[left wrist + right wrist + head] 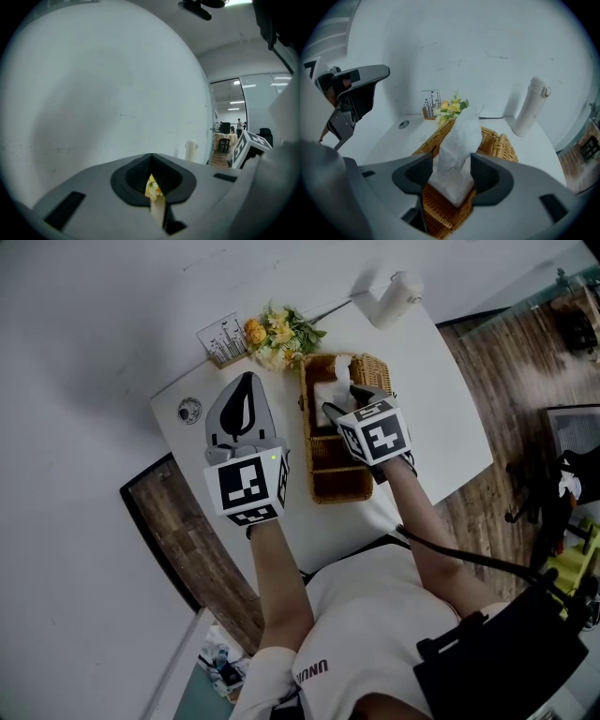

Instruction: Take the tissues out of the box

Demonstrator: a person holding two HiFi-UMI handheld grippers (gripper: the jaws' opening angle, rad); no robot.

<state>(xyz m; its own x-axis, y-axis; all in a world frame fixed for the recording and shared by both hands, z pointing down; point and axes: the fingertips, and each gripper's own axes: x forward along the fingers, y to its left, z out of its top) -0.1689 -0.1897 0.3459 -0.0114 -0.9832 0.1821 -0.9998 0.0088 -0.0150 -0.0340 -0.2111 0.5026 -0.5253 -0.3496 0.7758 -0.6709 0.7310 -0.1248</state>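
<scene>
Because the top tissue point(459, 136) stands up out of the wicker tissue box point(499, 145) as a loose white plume, you have something to pinch without reaching inside. You have set your right gripper point(452, 176) to use that. It tilts steeply down over the far end of the box with its jaws spread wide, one dark pad on each side of the tissue. The tissue sits squarely in the gap. It may brush the pads, but nothing is pressing on it, so I judge it is not gripped yet. No tissue is out of the box.

Your left gripper point(247, 385) is held out roughly level over the white table point(422, 399), just to the left of the box. Its jaws are drawn together to a thin slit and hold nothing. Parked there, it is clear of the right hand's path but near enough to steady the box if needed. That may matter, because a light wicker box could lift along with the tissue.

Beyond the box, the yellow flowers point(278, 337) and the white flask point(531, 108) stand near the back edge of the table, apart from the work. My reading is that the next step is to close the jaws low on the plume, where the paper is bunched and less likely to tear.
</scene>
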